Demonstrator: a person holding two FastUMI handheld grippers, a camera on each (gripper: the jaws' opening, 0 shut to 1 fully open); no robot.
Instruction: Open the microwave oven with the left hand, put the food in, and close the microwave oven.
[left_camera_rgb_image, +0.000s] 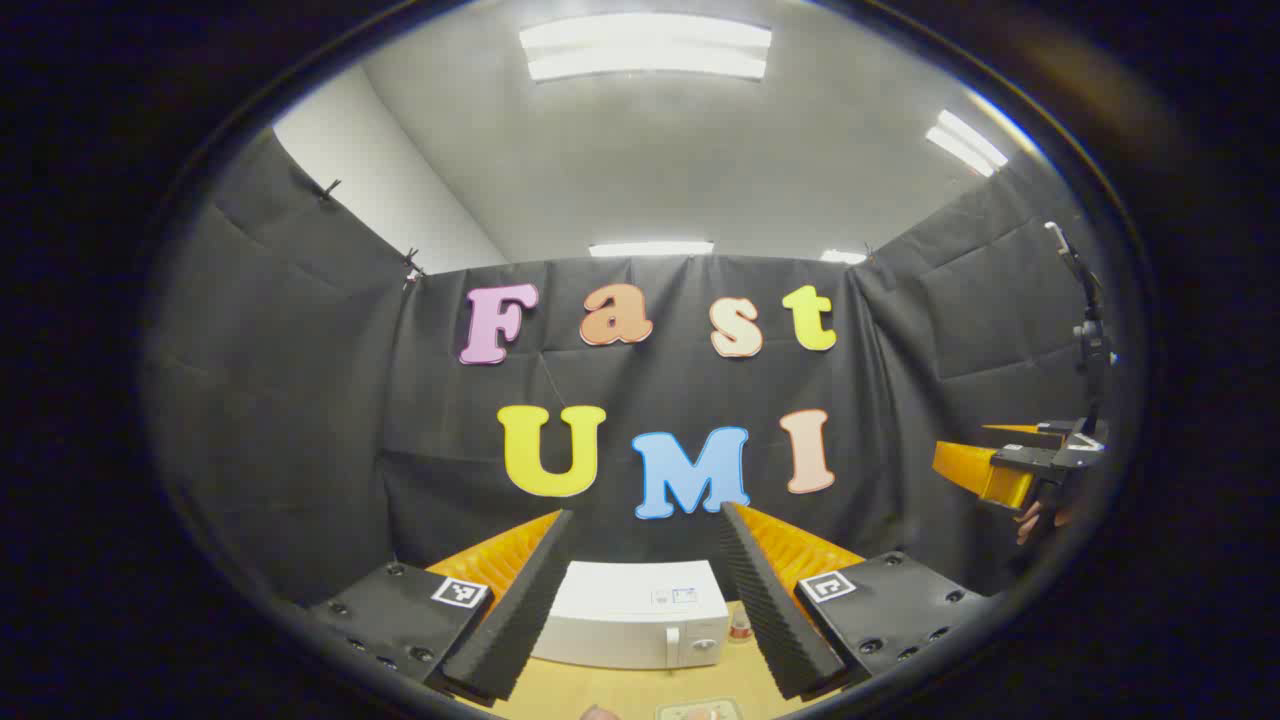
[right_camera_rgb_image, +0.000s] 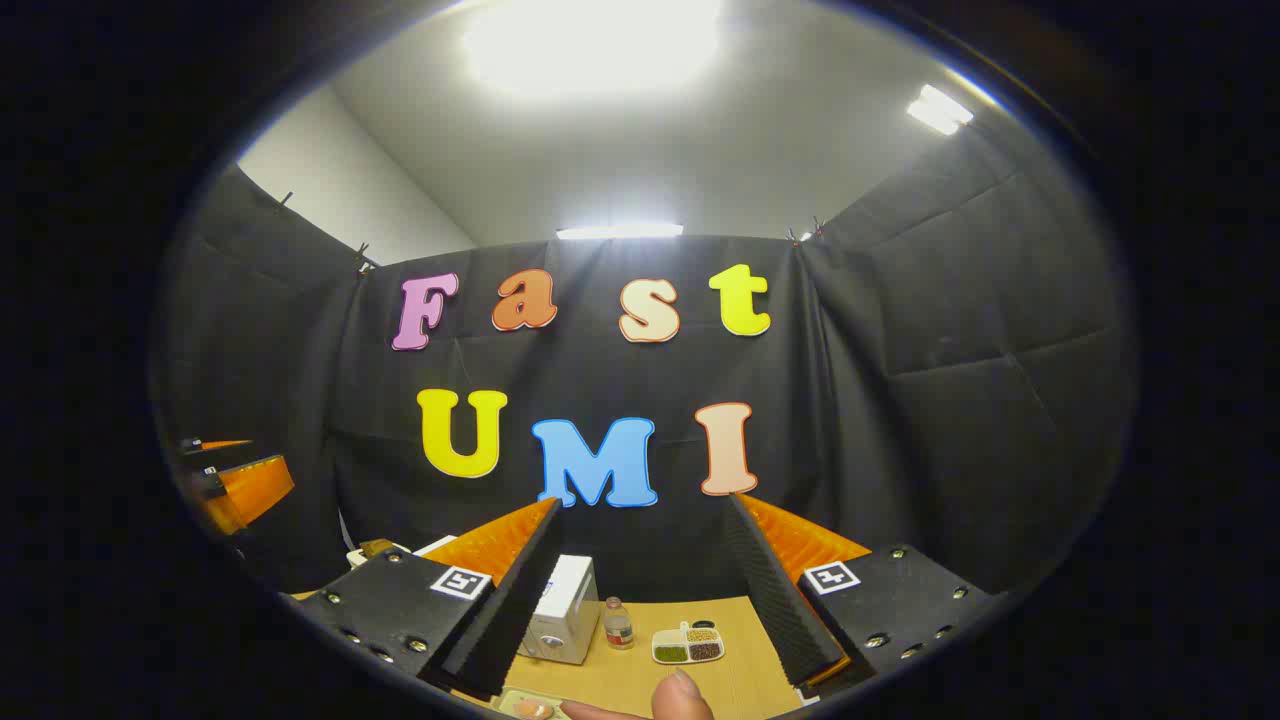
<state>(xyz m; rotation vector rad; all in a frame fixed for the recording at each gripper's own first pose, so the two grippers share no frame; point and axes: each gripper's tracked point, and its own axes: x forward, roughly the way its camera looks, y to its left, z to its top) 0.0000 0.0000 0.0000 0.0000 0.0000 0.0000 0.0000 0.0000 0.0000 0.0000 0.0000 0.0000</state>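
Observation:
A white microwave oven (left_camera_rgb_image: 640, 625) stands on the wooden table (left_camera_rgb_image: 620, 690) with its door shut and its handle on the right side. It sits low between the fingers of my left gripper (left_camera_rgb_image: 648, 512), which is open, empty and held well above and short of it. In the right gripper view the microwave (right_camera_rgb_image: 562, 610) lies lower left. A small divided food tray (right_camera_rgb_image: 688, 645) with green and brown fillings rests on the table between the fingers. My right gripper (right_camera_rgb_image: 643, 500) is open and holds nothing. A second dish (right_camera_rgb_image: 530, 706) peeks in at the bottom edge.
A small bottle (right_camera_rgb_image: 618, 622) stands just right of the microwave, also seen as the bottle (left_camera_rgb_image: 740, 628). A person's fingertip (right_camera_rgb_image: 680, 695) shows at the bottom. The other gripper (left_camera_rgb_image: 1010, 470) hangs at the far right with a hand under it. Black cloth walls surround the table.

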